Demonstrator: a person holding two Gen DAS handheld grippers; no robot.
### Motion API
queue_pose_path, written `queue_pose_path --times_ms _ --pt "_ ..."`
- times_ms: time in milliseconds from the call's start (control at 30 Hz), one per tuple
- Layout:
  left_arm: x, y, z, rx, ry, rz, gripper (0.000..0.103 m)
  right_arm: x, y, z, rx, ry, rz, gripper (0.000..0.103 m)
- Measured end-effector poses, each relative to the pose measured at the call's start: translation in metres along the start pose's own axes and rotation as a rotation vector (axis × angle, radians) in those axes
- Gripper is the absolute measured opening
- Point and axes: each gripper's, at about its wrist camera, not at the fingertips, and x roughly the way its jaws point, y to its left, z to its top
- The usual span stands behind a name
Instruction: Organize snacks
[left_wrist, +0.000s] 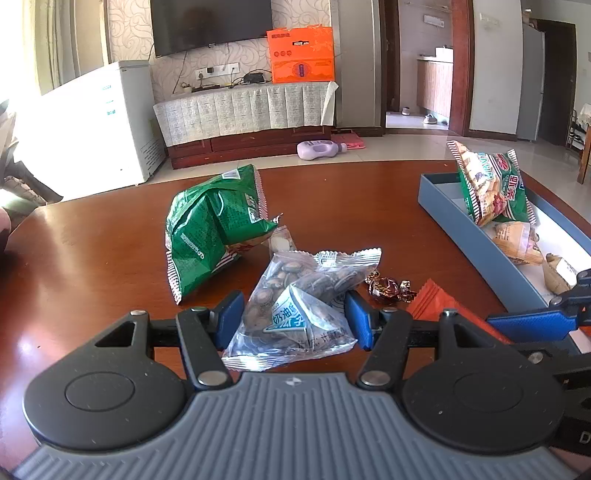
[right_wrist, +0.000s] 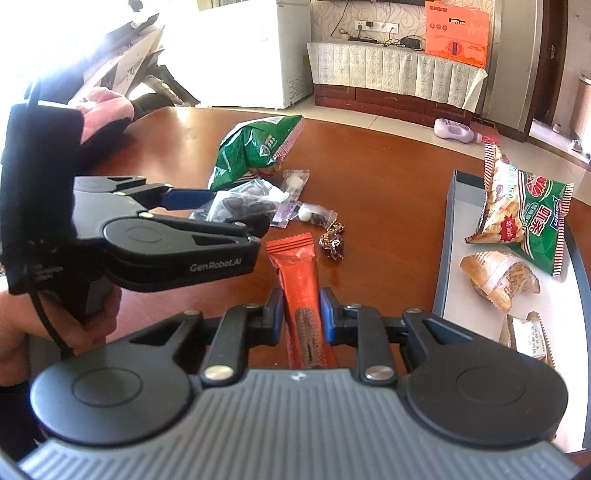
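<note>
My left gripper (left_wrist: 293, 314) is shut on a clear bag of sunflower seeds (left_wrist: 295, 306), which rests on the brown table; the same gripper shows in the right wrist view (right_wrist: 236, 212). My right gripper (right_wrist: 302, 312) is shut on an orange snack stick (right_wrist: 301, 284), whose end shows in the left wrist view (left_wrist: 432, 299). A green chip bag (left_wrist: 210, 225) lies behind the seeds. Brown wrapped candies (left_wrist: 388, 290) lie between the seeds and the stick. A blue-grey tray (left_wrist: 476, 251) at the right holds a green-and-white cracker bag (left_wrist: 491, 188) and small wrapped cakes (right_wrist: 498, 275).
Small clear-wrapped sweets (right_wrist: 295, 181) lie near the green bag. The table's curved far edge (left_wrist: 332, 164) runs behind the snacks. Beyond it stand a white freezer (left_wrist: 96, 122), a TV cabinet (left_wrist: 251, 110) and a purple bottle (left_wrist: 317, 149) on the floor.
</note>
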Motion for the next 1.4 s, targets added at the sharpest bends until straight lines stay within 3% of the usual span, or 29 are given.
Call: queue_pose_path --times_ms 367,633,733,1000,1133,1167,1200,1400 --pt "-0.004 -0.006 0.002 0.006 -0.006 -0.005 0.066 -0.006 -0.004 0.002 0.011 -0.023 -0.001 0.024" --pt "0.000 0.006 -0.001 -0.011 0.015 0.016 0.066 0.010 -0.005 -0.008 0.001 0.058 0.008 0.026" --pt "0.003 0.019 -0.005 -0.036 0.037 0.026 0.066 0.018 -0.001 -0.008 -0.017 0.067 -0.011 0.032" --pt "0.004 0.034 -0.012 -0.036 0.059 0.033 0.066 0.051 0.012 -0.006 -0.116 0.120 -0.115 0.035" --pt "0.003 0.035 -0.013 -0.035 0.064 0.022 0.066 0.055 0.009 -0.003 -0.112 0.118 -0.096 0.032" --pt "0.003 0.034 -0.013 -0.034 0.064 0.021 0.066 0.055 0.010 -0.002 -0.116 0.114 -0.108 0.022" --pt "0.002 0.034 -0.013 -0.034 0.064 0.020 0.066 0.054 0.009 -0.001 -0.109 0.109 -0.108 0.020" --pt "0.000 0.029 -0.011 -0.031 0.058 0.015 0.066 0.041 0.005 0.000 -0.039 0.079 -0.046 0.019"
